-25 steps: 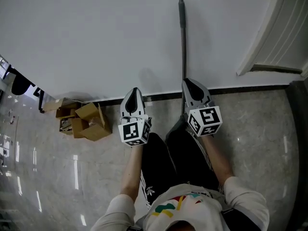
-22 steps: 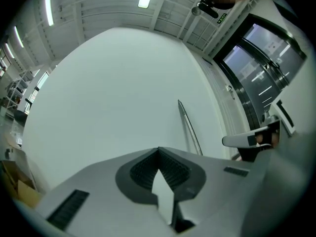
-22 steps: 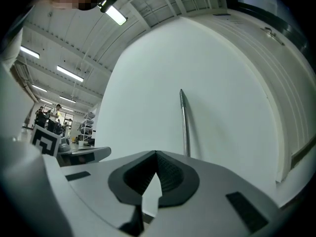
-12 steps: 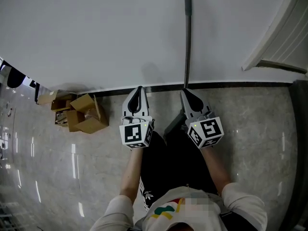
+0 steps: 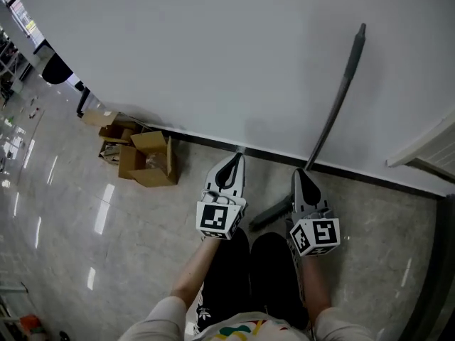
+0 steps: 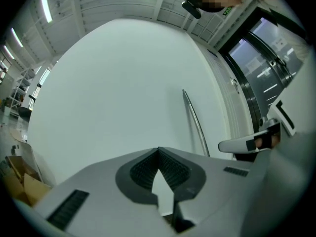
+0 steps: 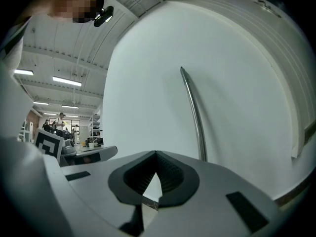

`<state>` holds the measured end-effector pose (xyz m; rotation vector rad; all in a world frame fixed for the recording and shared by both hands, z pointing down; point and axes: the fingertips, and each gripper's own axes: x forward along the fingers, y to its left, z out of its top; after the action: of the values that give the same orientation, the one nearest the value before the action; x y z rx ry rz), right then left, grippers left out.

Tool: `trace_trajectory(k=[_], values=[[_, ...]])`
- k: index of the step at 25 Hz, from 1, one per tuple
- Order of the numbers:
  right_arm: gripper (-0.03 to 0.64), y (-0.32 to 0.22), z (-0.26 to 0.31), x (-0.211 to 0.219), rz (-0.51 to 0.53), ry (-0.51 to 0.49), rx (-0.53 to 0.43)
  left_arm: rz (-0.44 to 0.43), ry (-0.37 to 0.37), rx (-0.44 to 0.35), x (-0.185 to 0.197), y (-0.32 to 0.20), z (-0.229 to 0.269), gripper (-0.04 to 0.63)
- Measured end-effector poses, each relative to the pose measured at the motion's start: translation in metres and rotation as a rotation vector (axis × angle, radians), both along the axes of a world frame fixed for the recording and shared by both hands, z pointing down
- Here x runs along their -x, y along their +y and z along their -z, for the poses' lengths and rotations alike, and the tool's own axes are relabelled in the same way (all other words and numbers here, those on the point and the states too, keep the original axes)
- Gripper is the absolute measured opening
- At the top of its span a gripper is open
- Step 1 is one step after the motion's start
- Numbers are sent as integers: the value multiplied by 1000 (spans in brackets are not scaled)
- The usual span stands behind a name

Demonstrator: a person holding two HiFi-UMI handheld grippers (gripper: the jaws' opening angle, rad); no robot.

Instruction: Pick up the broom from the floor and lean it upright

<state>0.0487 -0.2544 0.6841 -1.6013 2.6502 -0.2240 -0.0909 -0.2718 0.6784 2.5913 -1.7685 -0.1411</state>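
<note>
The broom's long grey handle (image 5: 334, 105) leans upright against the white wall, and its dark head (image 5: 269, 214) rests on the floor by the baseboard. My right gripper (image 5: 298, 172) sits low, just left of the handle's foot, shut with nothing between its jaws. In the right gripper view the handle (image 7: 195, 112) stands beyond the closed tips (image 7: 156, 153), free of them. My left gripper (image 5: 237, 158) is beside it to the left, also shut and empty. The handle (image 6: 195, 122) shows to the right of its tips (image 6: 158, 149).
Several open cardboard boxes (image 5: 142, 158) lie on the shiny floor against the wall to the left. A white door frame (image 5: 426, 155) stands at the right. The person's black-trousered legs (image 5: 249, 275) are directly below the grippers.
Both grippers have sunk lower in front of the wall. The head view has swung, so the broom handle now slants to the upper right. The right gripper's tips are off the handle.
</note>
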Motion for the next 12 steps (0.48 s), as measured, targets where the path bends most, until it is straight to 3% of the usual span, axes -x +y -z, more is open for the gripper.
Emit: trace_trajectory(k=[5,12], values=[[12,11,112,3,24,1,54,43,10,17,9,14,109,44],[12,50,368,6,53,-10,33,56,25,-9,3,42,375,44]])
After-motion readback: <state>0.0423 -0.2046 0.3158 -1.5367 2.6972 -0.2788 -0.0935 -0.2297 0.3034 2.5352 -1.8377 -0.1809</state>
